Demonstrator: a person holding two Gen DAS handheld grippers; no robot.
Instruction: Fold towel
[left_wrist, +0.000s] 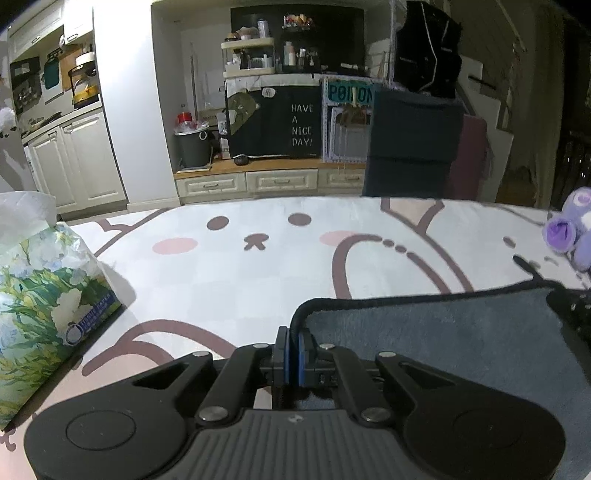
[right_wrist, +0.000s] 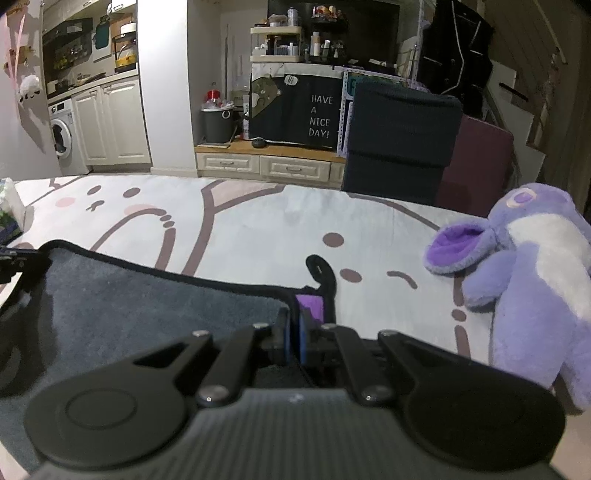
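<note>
A grey towel (left_wrist: 443, 332) with a black hem lies on the cartoon-print table cover (left_wrist: 258, 280). My left gripper (left_wrist: 294, 345) is shut on the towel's left corner, the hem curling up between its blue pads. In the right wrist view the towel (right_wrist: 147, 299) spreads to the left. My right gripper (right_wrist: 294, 332) is shut on its right corner, beside a purple tag (right_wrist: 312, 304) and a black hanging loop (right_wrist: 321, 273). The right gripper shows at the right edge of the left wrist view (left_wrist: 572, 306).
A floral tissue pack (left_wrist: 44, 306) stands at the left of the table. A purple plush toy (right_wrist: 535, 280) lies at the right, close to the right gripper. A dark chair (right_wrist: 399, 144) stands behind the table's far edge.
</note>
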